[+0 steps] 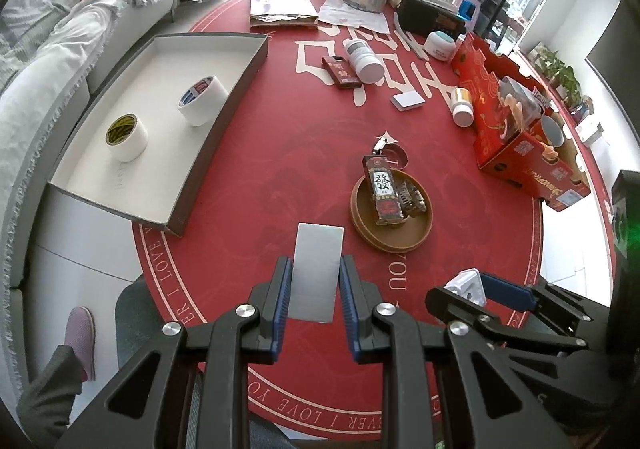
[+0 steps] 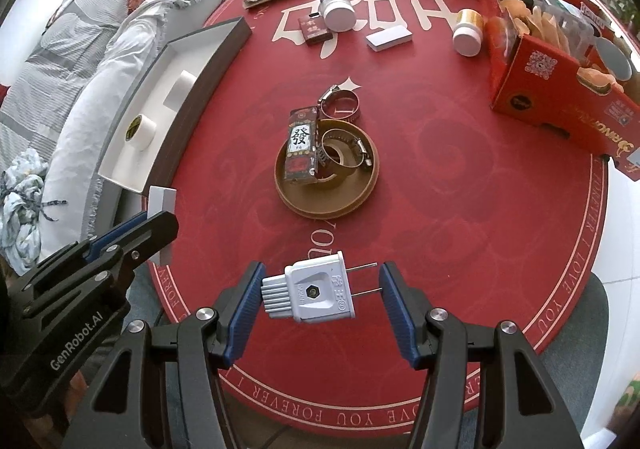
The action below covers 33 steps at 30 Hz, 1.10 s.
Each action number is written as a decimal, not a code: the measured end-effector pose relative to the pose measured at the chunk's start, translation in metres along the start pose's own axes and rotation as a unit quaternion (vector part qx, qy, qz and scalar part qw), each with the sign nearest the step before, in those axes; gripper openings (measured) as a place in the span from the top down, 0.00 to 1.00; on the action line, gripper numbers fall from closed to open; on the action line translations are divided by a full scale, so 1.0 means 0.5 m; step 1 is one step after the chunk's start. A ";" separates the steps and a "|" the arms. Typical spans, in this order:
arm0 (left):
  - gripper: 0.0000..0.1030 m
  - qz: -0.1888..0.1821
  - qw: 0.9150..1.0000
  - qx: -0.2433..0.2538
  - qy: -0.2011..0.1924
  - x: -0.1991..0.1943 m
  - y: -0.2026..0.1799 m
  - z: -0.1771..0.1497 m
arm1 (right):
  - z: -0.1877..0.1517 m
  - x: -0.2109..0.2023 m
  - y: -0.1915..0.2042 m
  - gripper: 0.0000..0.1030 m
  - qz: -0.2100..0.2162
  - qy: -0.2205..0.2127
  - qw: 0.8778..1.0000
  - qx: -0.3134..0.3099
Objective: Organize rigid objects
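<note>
My left gripper (image 1: 316,281) is shut on a flat grey-white rectangular box (image 1: 317,269), held over the near edge of the red round table (image 1: 280,153). My right gripper (image 2: 320,289) holds a white two-pin plug (image 2: 310,291) lengthwise between its blue pads, the prongs touching the right pad. The plug also shows in the left wrist view (image 1: 468,285). A round wooden tray (image 2: 328,205) in the table's middle holds a red mahjong-print box (image 2: 301,147) and metal hose clamps (image 2: 340,147). A grey-walled white tray (image 1: 160,121) on the left holds two tape rolls (image 1: 126,137).
One more hose clamp (image 2: 340,101) lies just behind the wooden tray. Further back are a small red box (image 2: 314,29), white jars (image 2: 338,9), a white card box (image 2: 390,39) and a gold-banded bottle (image 2: 468,33). A red cardboard carton (image 2: 560,81) stands at the right. A sofa (image 1: 48,61) is at the left.
</note>
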<state>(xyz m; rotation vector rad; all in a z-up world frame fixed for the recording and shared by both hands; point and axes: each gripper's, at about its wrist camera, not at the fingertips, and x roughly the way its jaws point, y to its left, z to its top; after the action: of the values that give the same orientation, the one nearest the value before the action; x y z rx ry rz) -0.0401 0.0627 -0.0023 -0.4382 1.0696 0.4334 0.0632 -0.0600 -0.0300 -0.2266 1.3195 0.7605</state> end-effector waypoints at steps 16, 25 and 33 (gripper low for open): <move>0.75 -0.009 0.999 -0.046 -0.012 -0.019 0.055 0.030 | 0.031 -0.008 0.016 0.42 -0.015 -0.011 1.000 -0.009; 0.75 0.027 0.989 -0.136 -0.061 -0.092 0.184 0.140 | 0.170 -0.053 0.127 0.42 0.022 -0.063 0.996 -0.059; 0.75 0.059 0.970 -0.213 -0.101 -0.137 0.298 0.249 | 0.340 -0.080 0.253 0.42 0.057 -0.098 0.988 -0.105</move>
<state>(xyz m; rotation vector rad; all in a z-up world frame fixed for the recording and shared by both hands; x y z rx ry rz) -0.0573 0.2452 0.0911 -0.6968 0.8041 0.8044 0.1168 0.1140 0.0862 -0.2394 1.0723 0.9948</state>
